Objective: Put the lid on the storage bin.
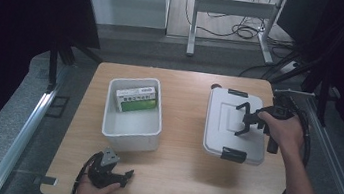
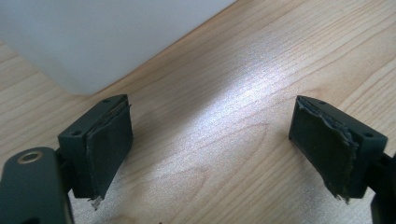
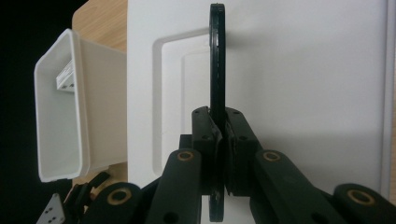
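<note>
A white bin point(image 1: 130, 137) stands left of centre on the wooden table point(image 1: 180, 173), with a green and white box point(image 1: 137, 100) inside it. To its right is a flat white lid point(image 1: 221, 131) with black clips at its far point(image 1: 237, 92) and near point(image 1: 233, 154) ends. My right gripper point(image 1: 246, 119) is over the lid's middle. In the right gripper view this gripper point(image 3: 218, 140) is shut on the lid's thin black handle point(image 3: 217, 56). My left gripper point(image 1: 125, 177) rests near the table's front edge, just in front of the bin. Its jaws point(image 2: 210, 149) stand open with nothing between them.
The bin wall point(image 2: 93, 37) is close ahead of the left gripper. Bare wood lies between bin and lid and along the front. A metal rail point(image 1: 24, 128) runs along the table's left side, and another rail point(image 1: 334, 153) along its right. A desk frame with cables point(image 1: 229, 29) stands beyond the far edge.
</note>
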Demonstrator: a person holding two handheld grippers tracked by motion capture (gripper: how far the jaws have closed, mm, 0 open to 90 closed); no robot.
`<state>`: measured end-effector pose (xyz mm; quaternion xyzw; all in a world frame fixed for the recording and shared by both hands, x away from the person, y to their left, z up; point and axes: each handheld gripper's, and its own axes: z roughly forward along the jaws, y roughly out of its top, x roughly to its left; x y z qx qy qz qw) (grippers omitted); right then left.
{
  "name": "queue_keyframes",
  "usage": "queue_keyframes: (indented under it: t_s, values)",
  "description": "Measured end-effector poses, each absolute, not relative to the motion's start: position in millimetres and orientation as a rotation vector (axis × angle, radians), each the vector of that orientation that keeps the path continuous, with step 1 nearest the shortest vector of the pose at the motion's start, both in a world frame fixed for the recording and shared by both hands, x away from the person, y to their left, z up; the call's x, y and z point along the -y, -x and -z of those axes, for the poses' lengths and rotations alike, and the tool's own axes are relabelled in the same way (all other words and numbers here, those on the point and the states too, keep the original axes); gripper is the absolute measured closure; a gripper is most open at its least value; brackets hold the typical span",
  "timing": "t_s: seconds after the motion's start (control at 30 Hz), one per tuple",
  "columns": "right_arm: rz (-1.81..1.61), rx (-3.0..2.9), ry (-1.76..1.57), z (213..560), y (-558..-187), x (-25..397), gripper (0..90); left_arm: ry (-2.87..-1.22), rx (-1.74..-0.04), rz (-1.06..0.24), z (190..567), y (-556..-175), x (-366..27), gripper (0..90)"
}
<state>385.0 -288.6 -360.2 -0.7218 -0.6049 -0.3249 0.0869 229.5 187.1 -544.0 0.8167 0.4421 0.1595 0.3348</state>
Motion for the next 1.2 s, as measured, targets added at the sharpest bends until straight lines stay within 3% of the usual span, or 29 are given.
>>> queue_keyframes:
  t_s: [1.2]
  values:
    - [0.994,1.883,1.994,354,-390,229,84.4,-2.135,-1.151,-0.415,544,-229,-187,13.4]
